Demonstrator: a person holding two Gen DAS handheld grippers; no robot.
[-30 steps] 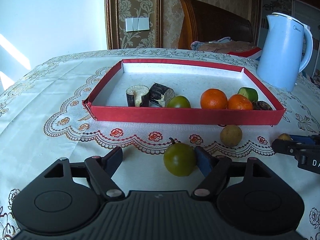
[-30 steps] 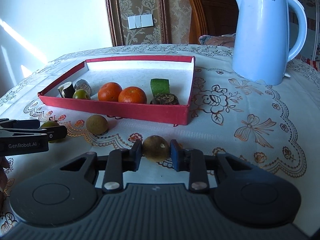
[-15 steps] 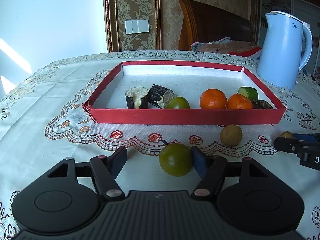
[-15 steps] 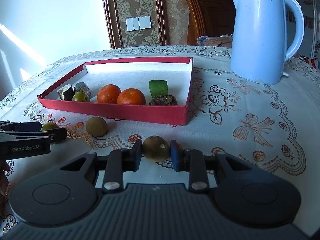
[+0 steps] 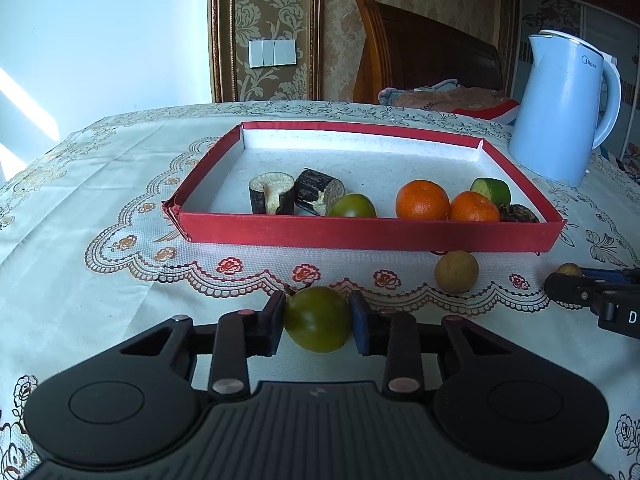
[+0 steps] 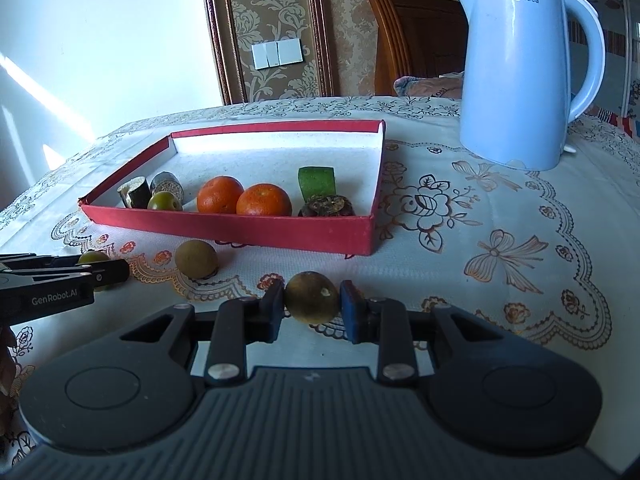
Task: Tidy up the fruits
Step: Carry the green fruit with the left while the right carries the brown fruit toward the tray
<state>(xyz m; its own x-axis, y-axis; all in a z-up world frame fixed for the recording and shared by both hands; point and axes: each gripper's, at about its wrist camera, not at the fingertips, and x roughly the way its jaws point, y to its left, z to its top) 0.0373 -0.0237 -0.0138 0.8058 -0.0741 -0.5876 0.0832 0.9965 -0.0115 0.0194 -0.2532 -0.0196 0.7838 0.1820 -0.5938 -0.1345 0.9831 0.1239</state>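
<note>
My left gripper [image 5: 318, 322] is shut on a green round fruit [image 5: 318, 319] just in front of the red tray [image 5: 360, 234]. My right gripper [image 6: 312, 308] is shut on a brown round fruit [image 6: 312, 297] near the tray's right front corner [image 6: 368, 232]. The tray holds two oranges [image 5: 422, 199], a green fruit [image 5: 352, 206], dark cut pieces [image 5: 272, 192] and a green chunk [image 5: 490, 190]. Another brown fruit [image 5: 456, 271] lies loose on the cloth between the grippers; it also shows in the right wrist view [image 6: 196, 259].
A light blue kettle [image 6: 520, 68] stands on the table right of the tray. A wooden chair [image 5: 424, 60] with folded cloths stands behind the table. The patterned tablecloth [image 5: 100, 208] covers the table.
My left gripper has closed onto the green fruit, which had rested against its right finger only. My right gripper keeps its hold on the brown fruit and has risen slightly.
</note>
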